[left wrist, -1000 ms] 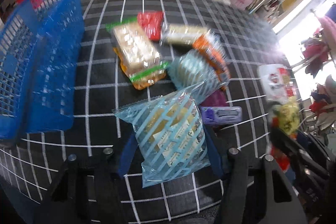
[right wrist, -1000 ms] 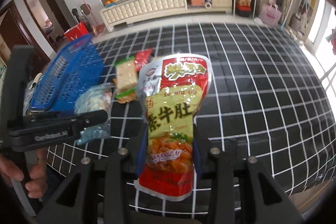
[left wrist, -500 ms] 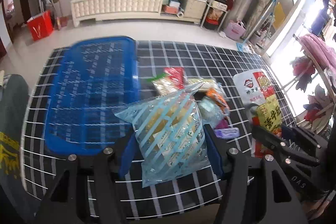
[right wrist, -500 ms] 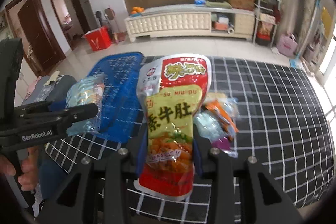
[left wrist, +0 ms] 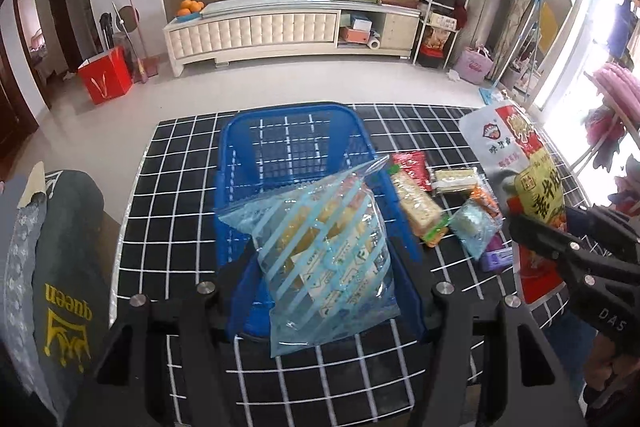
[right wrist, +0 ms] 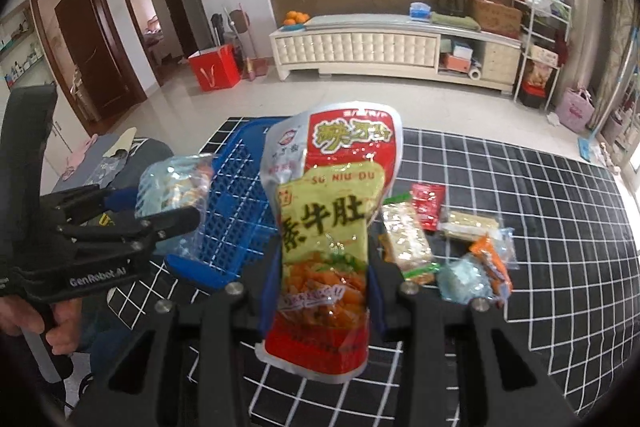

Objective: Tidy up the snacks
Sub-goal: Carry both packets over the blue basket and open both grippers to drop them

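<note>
My left gripper [left wrist: 326,277] is shut on a clear blue-striped snack bag [left wrist: 324,251] and holds it above the near end of the blue basket [left wrist: 288,147], which looks empty. My right gripper [right wrist: 326,279] is shut on a red and yellow snack pouch [right wrist: 328,227], held up above the table to the right of the basket. The pouch also shows in the left wrist view [left wrist: 528,171]. The striped bag shows in the right wrist view [right wrist: 172,187]. Several loose snack packets [left wrist: 440,203] lie on the black checked cloth right of the basket.
A dark cushion with a yellow "queen" print [left wrist: 64,267] sits at the table's left edge. The black checked tablecloth [right wrist: 540,227] stretches to the right. A white cabinet [left wrist: 280,27] and a red bag [left wrist: 105,75] stand on the floor beyond.
Both grippers have lifted and swung left with their bags. The left one now has the striped bag over the blue basket; the snack pile has shifted to its right.
</note>
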Demonstrator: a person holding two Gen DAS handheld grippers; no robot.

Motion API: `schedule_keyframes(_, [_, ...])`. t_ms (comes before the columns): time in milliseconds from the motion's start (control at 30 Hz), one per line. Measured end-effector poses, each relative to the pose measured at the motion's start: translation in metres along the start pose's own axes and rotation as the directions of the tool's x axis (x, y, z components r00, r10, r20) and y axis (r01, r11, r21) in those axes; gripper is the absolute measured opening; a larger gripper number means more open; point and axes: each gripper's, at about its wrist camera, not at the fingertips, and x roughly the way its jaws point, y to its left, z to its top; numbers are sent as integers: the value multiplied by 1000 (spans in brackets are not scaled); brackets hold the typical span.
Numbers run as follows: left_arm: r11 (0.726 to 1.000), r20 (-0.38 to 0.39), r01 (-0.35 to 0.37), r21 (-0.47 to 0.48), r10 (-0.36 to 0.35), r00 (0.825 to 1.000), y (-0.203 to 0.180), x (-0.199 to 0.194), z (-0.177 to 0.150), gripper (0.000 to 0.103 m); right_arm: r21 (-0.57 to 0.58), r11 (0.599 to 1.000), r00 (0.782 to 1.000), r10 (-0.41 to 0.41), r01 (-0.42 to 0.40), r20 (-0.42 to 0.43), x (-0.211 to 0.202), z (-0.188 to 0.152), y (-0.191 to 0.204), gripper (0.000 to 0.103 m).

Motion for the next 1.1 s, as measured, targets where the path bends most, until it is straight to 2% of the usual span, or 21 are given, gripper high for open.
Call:
schedule_keyframes(133, [1000,-35,3,1,-3,999,9,15,2,58,-9,1000,1000,5,-6,-18,14,5,7,42])
schedule_keyframes(267, [999,-91,38,-28,-40,995,20,39,4,58,20,1000,999,8,-7,-39,25,8,5,42])
schedule_keyframes(433, [1000,-138,-3,-9,2,990,22,67,2,58,22,1000,998,-11,13,-58,31,10,-1,42])
schedule_keyframes(533, [1000,-154,9,-14,-11,988,24,75,0,58,24,1000,998,-14,16,-68,34,10,3,42])
schedule_keyframes(633, [1000,-156,2,-9,-3,988,20,79,-2,59,25,1000,997,-16,18,-73,34,9,7,42])
schedule_keyframes(800, [999,-196,-50,20,53,979,15,87,-10,61,20,1000,997,-20,22,-77,31,9,7,42])
schedule_keyframes(933, [999,-192,-43,19,45,980,16,82,-13,68,12,1000,997,-21,22,-76,28,8,11,42])
schedule_keyframes(1100, [999,-167,-13,-29,8,986,24,70,-14,68,-6,1000,997,-17,17,-72,28,11,16,42])
